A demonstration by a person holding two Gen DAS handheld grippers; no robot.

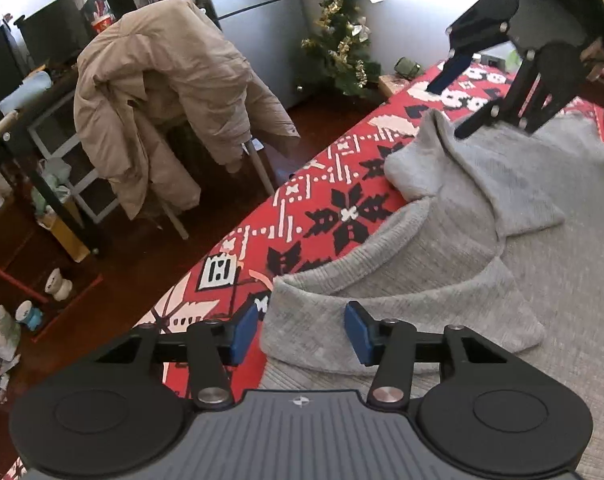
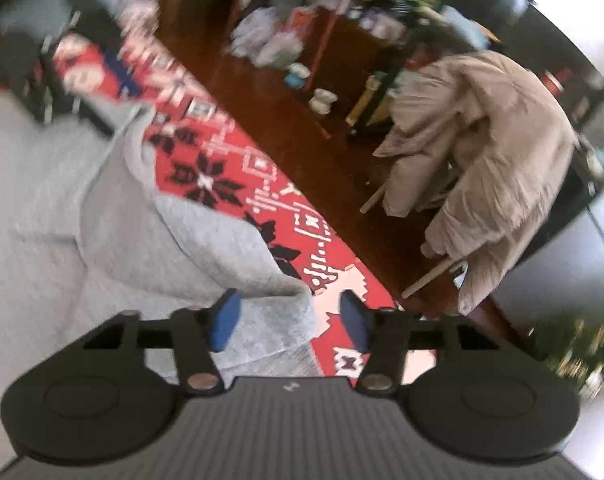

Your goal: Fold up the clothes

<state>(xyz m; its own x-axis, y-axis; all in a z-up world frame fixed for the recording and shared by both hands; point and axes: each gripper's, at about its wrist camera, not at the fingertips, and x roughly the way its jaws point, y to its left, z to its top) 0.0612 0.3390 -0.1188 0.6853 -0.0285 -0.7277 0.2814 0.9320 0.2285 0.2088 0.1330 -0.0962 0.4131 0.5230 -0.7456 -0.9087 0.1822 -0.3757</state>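
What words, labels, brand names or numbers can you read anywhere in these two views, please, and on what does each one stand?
None can be read.
Left gripper body: a small pale emblem, not lettering.
Right gripper body: a small pale mark, too blurred to read.
Red patterned cloth under the grey sweater: snowflakes and geometric shapes only, no text.
Red cup on the far shelf: a print too small to read.

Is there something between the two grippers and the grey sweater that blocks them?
Nothing visible does. The left gripper is open, with a folded edge of the grey sweater between its pads. The right gripper is open at another sweater edge on the red patterned cloth.
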